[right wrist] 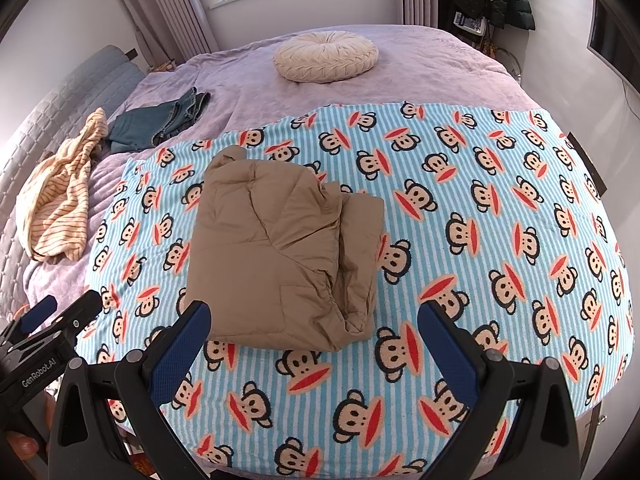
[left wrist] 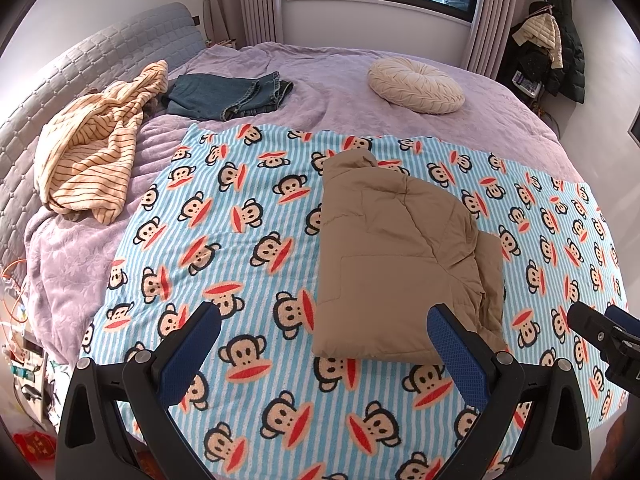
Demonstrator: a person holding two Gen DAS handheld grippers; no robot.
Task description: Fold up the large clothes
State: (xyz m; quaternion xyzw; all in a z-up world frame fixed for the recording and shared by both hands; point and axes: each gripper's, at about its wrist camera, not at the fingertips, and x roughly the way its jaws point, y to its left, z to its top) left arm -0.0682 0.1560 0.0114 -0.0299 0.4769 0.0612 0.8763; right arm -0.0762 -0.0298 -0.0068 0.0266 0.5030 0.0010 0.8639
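**Mei:** Left wrist view first: the left gripper (left wrist: 324, 330) has its jaws spread wide and nothing between them. It hangs above the monkey-print blanket (left wrist: 240, 240), near the front edge of the tan padded jacket (left wrist: 396, 248).

**Jon:** The right gripper (right wrist: 314, 330) is the same, fingers released and empty, just short of the jacket's near hem. The jacket sits in the middle of the blanket as a thick bundle, with loose layers bunched along its right side.

**Mei:** So it looks mostly folded to me. I'd say the step in hand is either tidying that bundle or setting it aside with the folded jeans (left wrist: 228, 96).

**Jon:** Whichever it is, that puffy fabric will likely spring back. I'd pinch deep, taking all the layers at the hem and not only the top sheet, or the fold slides open.

**Mei:** Agreed. One gripper at each near corner, lifted evenly, so the bundle doesn't twist. The messy right edge wants tucking under before any lift.

**Jon:** Keep the pads off the blanket too; it is soft and could come up with the jacket.

**Mei:** And the striped garment (left wrist: 96, 152) lies crumpled by the headboard (left wrist: 100, 48), well apart from all this. It looks unfolded, so probably that comes afterwards.

**Jon:** The round cushion (right wrist: 326, 55) is far back on the bed, out of the way.
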